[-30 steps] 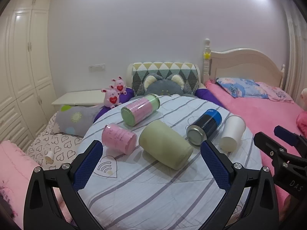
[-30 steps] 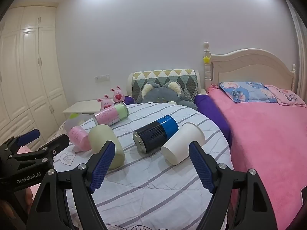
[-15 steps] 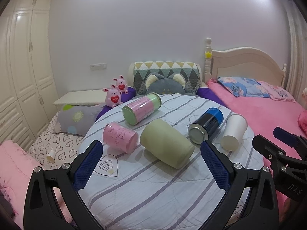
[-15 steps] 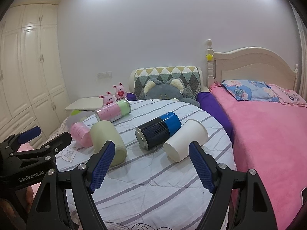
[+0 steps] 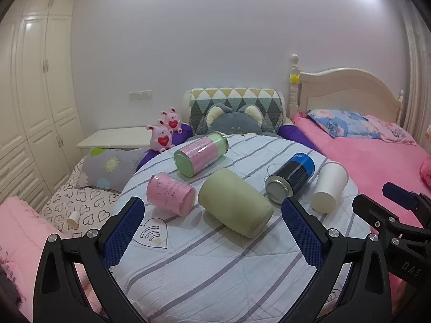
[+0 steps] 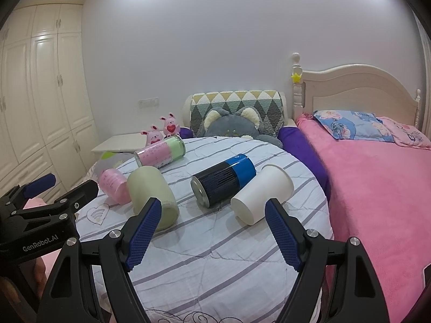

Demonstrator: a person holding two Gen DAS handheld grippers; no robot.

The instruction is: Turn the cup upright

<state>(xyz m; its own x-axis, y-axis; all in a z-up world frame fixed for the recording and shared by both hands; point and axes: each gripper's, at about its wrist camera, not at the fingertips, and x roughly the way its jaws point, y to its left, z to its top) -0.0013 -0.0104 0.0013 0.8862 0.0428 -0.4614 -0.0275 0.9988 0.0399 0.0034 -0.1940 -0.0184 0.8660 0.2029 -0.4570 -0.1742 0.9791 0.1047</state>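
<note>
Several cups and cans lie on their sides on a round table (image 5: 215,263) with a striped cloth. A white paper cup (image 5: 329,186) (image 6: 262,197) lies at the right. Beside it lie a black and blue can (image 5: 291,177) (image 6: 223,179), an olive green cup (image 5: 235,202) (image 6: 152,193), a small pink cup (image 5: 171,193) (image 6: 114,185) and a pink and green can (image 5: 200,153) (image 6: 160,152). My left gripper (image 5: 212,231) is open and empty, near the olive cup. My right gripper (image 6: 212,231) is open and empty, near the white cup and the blue can.
A pink bed (image 6: 377,188) stands right of the table, with a headboard (image 5: 347,88). A grey cat cushion (image 5: 234,123) and two pink plush rabbits (image 5: 165,133) sit behind the table. White wardrobes (image 5: 32,107) line the left wall. A heart-print blanket (image 5: 80,204) lies left.
Both grippers have drifted slightly; the scene has shifted a little in both views. The cups have not moved. Both grippers have stayed open.
</note>
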